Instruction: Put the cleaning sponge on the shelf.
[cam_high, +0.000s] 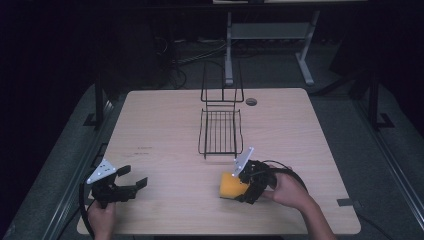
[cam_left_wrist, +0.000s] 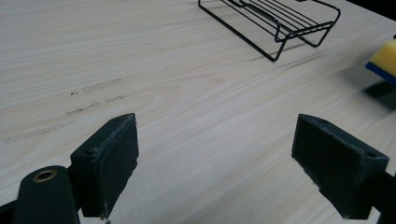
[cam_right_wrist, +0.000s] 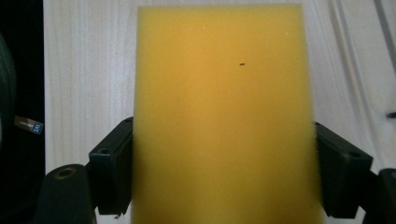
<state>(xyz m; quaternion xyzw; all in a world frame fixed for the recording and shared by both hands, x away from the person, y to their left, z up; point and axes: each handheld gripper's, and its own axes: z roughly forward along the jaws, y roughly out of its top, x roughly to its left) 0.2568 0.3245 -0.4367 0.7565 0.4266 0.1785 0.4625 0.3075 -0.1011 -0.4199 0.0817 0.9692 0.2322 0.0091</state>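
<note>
A yellow sponge (cam_high: 230, 186) with a blue underside sits at the front right of the wooden table (cam_high: 165, 120), and my right gripper (cam_high: 239, 186) is shut on it. In the right gripper view the sponge (cam_right_wrist: 224, 116) stands between both black pads (cam_right_wrist: 112, 172), which press its sides. My left gripper (cam_high: 132, 177) hovers near the front left corner, open and holding nothing. In the left gripper view its jaws stand wide apart over bare wood, with my left gripper (cam_left_wrist: 219, 172) facing the sponge's corner (cam_left_wrist: 384, 58) at far right.
A black wire rack (cam_high: 220, 131) lies in the middle of the table, its tall back frame toward the far edge; the rack (cam_left_wrist: 275, 23) also shows in the left gripper view. A round cable hole (cam_high: 251, 101) is behind it. Dark floor surrounds the table.
</note>
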